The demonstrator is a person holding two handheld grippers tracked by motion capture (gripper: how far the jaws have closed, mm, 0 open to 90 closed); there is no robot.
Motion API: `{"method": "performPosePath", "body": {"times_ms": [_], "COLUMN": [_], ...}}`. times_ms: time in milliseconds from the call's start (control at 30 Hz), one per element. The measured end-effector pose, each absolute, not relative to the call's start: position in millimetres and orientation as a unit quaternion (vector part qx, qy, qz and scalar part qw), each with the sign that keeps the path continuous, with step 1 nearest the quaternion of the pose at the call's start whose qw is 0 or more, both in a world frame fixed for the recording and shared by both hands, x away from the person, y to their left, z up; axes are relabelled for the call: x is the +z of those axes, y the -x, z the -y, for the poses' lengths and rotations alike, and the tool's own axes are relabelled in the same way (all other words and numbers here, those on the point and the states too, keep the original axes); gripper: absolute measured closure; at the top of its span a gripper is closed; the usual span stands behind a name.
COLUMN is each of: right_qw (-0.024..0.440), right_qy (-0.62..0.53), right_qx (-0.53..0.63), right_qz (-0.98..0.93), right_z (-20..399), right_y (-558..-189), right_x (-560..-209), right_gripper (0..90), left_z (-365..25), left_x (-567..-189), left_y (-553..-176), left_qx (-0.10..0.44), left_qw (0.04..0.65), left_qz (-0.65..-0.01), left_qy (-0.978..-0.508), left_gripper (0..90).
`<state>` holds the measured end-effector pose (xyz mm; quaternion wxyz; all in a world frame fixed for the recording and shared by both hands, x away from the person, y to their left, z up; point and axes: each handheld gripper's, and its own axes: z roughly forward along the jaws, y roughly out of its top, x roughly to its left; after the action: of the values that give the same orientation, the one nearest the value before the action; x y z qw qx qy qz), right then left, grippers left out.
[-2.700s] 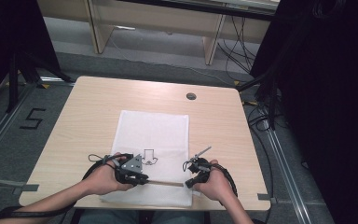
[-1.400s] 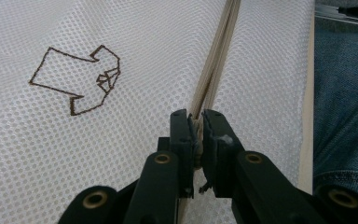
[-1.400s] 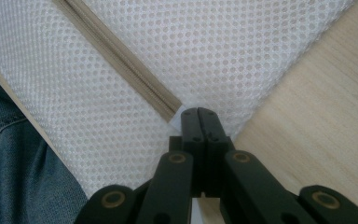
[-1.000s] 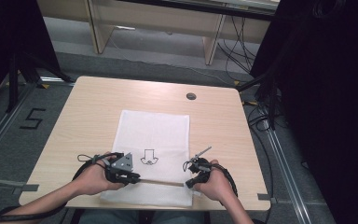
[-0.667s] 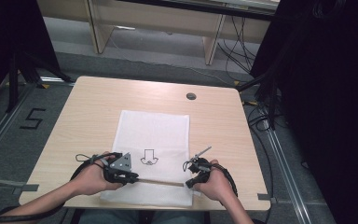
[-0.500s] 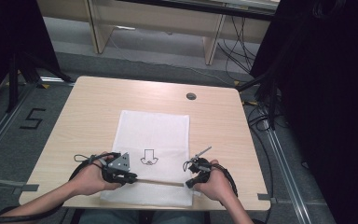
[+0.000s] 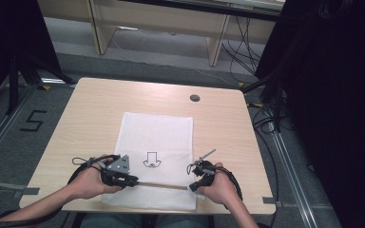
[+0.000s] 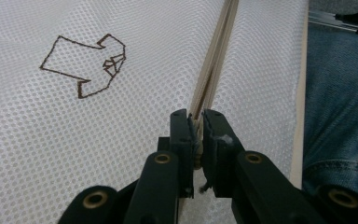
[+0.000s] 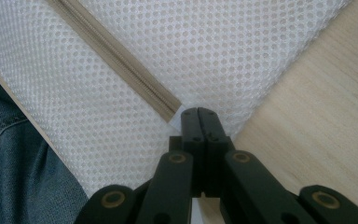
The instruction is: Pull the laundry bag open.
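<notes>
Lying flat on the wooden table point(image 7: 95, 109), the white mesh bag point(image 7: 157, 137) sits in the middle, with its near end at the table's front edge, right by the person. There is lots of bare table behind the bag and on both sides, so the hands have room to move. The bag is long from front to back, and the little arrow drawing point(image 7: 151, 160) on it points toward the person. A tan zipper point(image 7: 161, 185) runs from side to side across the near end. The left gripper point(image 8: 195, 121) is pinched almost shut on the zipper's pull at the left end. The right gripper point(image 9: 198, 115) is squeezed tight on the bag's corner where the zipper ends. The high view shows the whole bag and both hands. The left gripper view shows the tiny holes in the mesh and the zipper teeth up close. Both gripper views show blue jeans point(image 9: 14, 163) past the table edge.
</notes>
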<state>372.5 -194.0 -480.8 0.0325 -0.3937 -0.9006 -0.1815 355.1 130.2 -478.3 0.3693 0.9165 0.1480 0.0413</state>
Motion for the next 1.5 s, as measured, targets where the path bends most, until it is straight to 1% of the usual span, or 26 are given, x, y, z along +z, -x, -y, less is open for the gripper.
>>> {"method": "performPosePath", "body": {"times_ms": [33,233,367,500,667,933,967,1233,1300,1367,1500], "right_qw": [0.034,0.033,0.035,0.037,0.034,0.036,0.036,0.034,0.033,0.036,0.039], "right_qy": [0.397,0.395,0.395,0.400,0.398,0.397,0.397,0.397,0.398,0.398,0.400], "right_qx": [-0.180,-0.182,-0.181,-0.179,-0.180,-0.180,-0.180,-0.180,-0.180,-0.181,-0.179], "right_qz": [0.899,0.900,0.900,0.898,0.899,0.899,0.899,0.899,0.899,0.899,0.898], "right_z": [193.9,193.9,193.7,193.4,193.5,193.9,193.9,194.0,194.0,194.6,193.7], "right_y": [-372.2,-371.9,-372.0,-371.5,-371.9,-372.2,-372.2,-372.3,-372.4,-372.8,-372.0], "right_x": [-480.7,-480.6,-480.4,-480.1,-480.4,-480.4,-480.4,-480.8,-480.8,-480.9,-480.1], "right_gripper": [90.0,90.0,90.0,90.0,90.0,90.0,90.0,90.0,90.0,90.0,90.0], "left_z": [-130.5,-131.9,-134.0,-137.4,-138.2,-141.3,-142.6,-144.9,-147.5,-151.3,-152.3], "left_x": [-477.7,-479.9,-479.9,-479.5,-478.8,-480.3,-479.7,-480.1,-480.2,-480.7,-479.0], "left_y": [-355.6,-356.4,-357.2,-357.7,-358.6,-359.1,-359.2,-359.5,-360.9,-361.5,-360.6], "left_qx": [0.048,0.042,0.046,0.043,0.044,0.038,0.046,0.040,0.051,0.038,0.040], "left_qw": [0.362,0.367,0.358,0.364,0.363,0.360,0.355,0.361,0.344,0.360,0.357], "left_qz": [-0.140,-0.148,-0.148,-0.156,-0.148,-0.153,-0.150,-0.154,-0.145,-0.164,-0.158], "left_qy": [-0.921,-0.918,-0.921,-0.917,-0.919,-0.920,-0.922,-0.919,-0.926,-0.918,-0.920], "left_gripper": [82.7,82.7,82.7,82.7,82.7,82.7,82.7,82.8,82.8,82.8,82.8]}}
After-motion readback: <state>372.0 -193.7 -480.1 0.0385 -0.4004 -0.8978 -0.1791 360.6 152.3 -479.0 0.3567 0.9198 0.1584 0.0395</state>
